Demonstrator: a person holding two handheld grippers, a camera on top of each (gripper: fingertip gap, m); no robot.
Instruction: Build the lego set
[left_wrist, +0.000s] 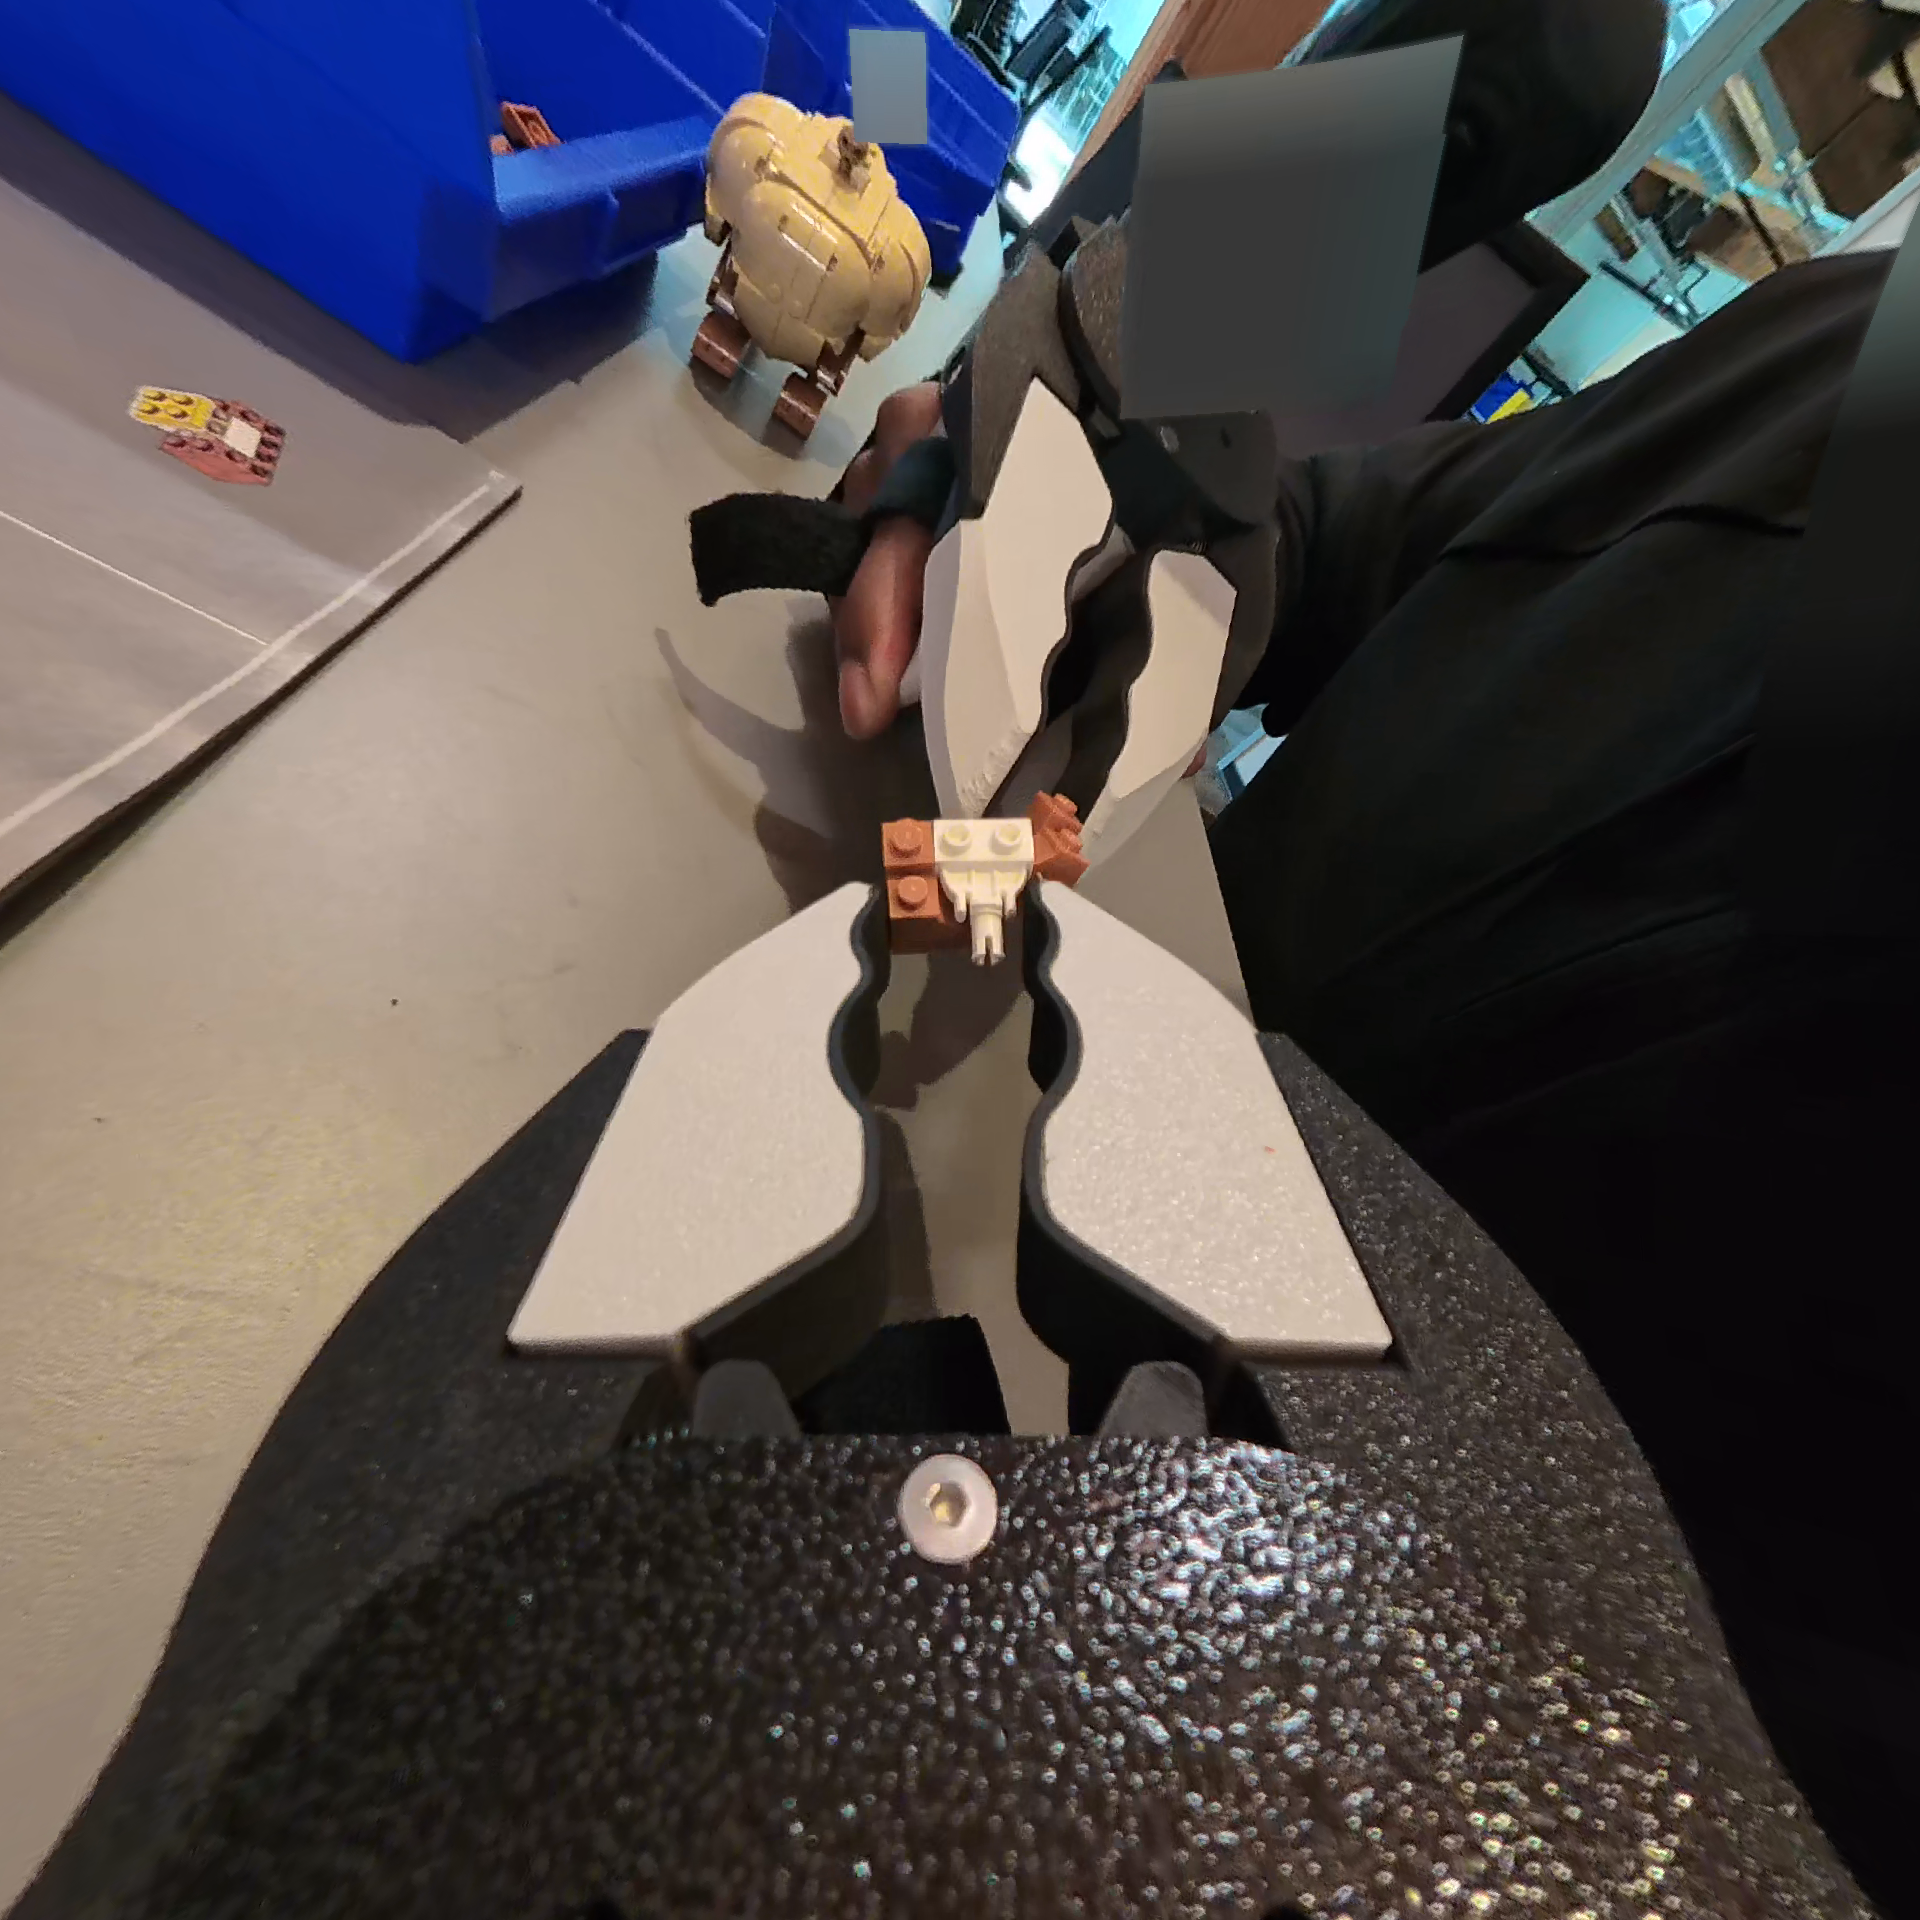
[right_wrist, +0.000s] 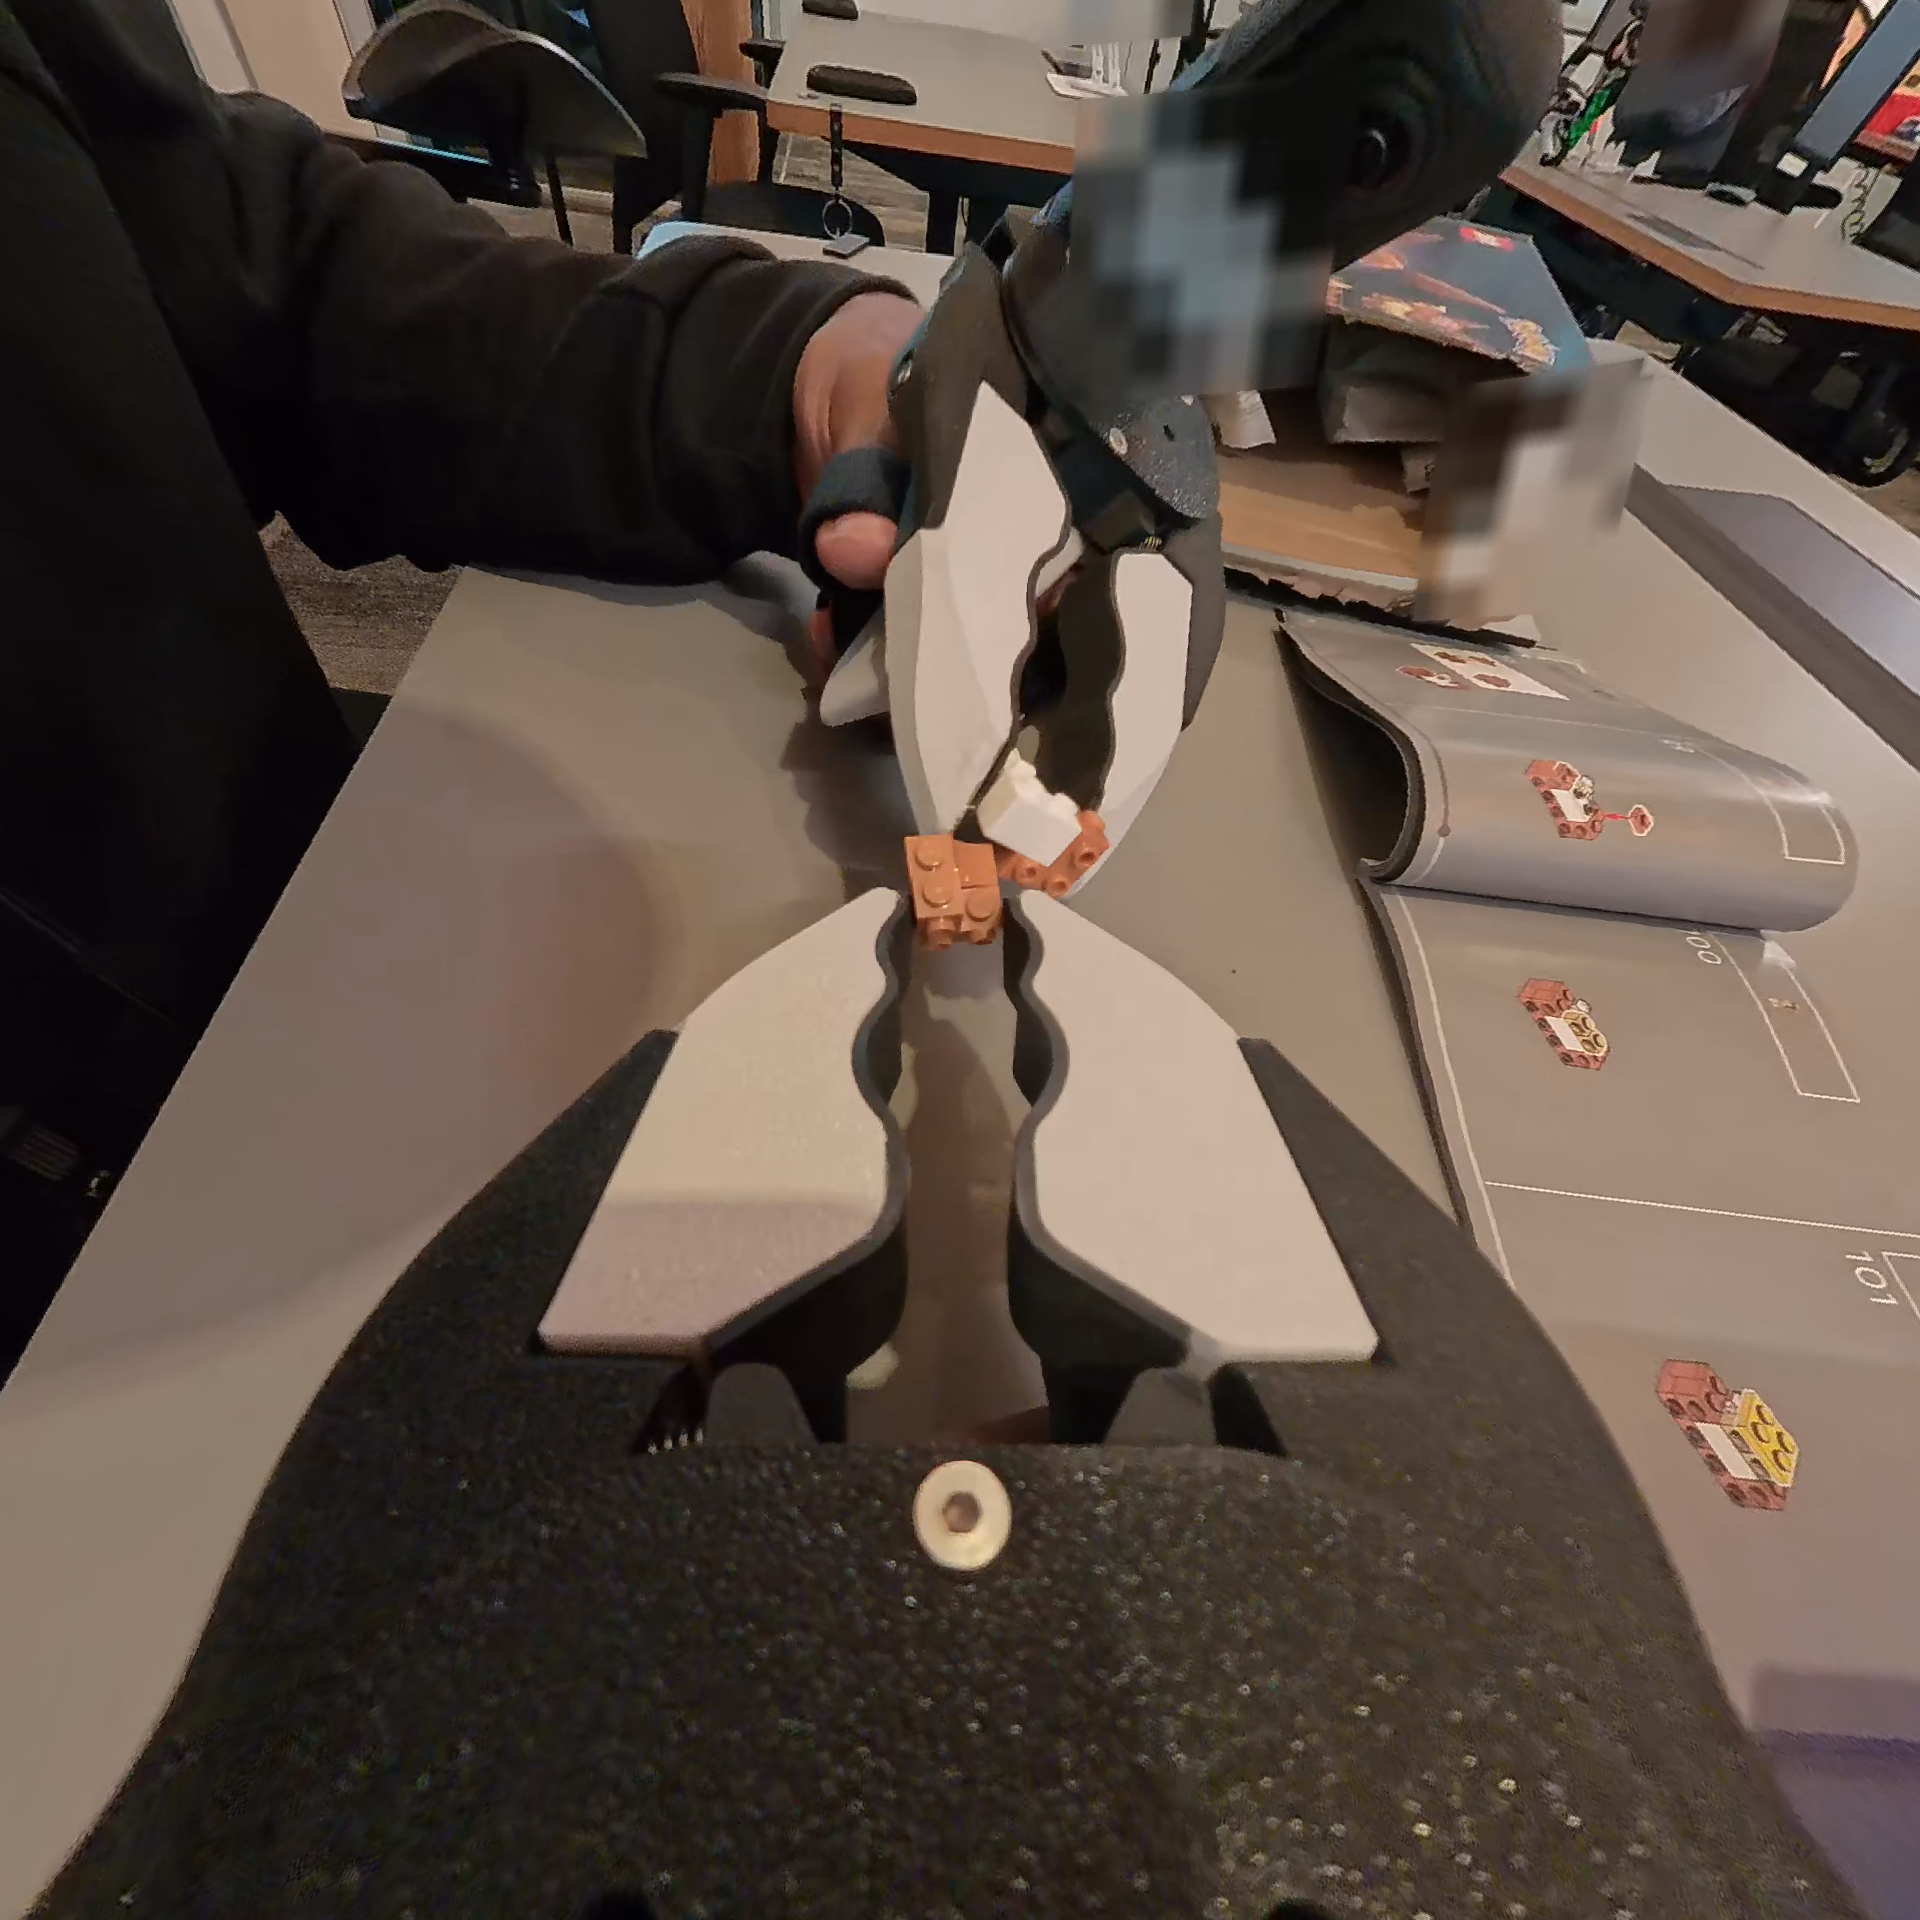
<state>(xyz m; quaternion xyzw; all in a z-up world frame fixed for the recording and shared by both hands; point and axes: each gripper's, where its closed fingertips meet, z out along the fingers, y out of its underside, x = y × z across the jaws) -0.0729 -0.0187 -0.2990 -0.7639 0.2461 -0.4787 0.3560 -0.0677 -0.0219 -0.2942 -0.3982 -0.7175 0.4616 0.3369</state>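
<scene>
You work over a grey table (left_wrist: 260, 1039) in an office room. Above it, your left gripper (left_wrist: 951, 914) squeezes a brown-and-white brick piece (left_wrist: 961, 883), and your right gripper (right_wrist: 951, 914) squeezes a small brown brick block (right_wrist: 954, 896) touching that piece. Beyond the piece stand blue bins (left_wrist: 416, 156); an open booklet (right_wrist: 1662, 935) lies beside it
</scene>
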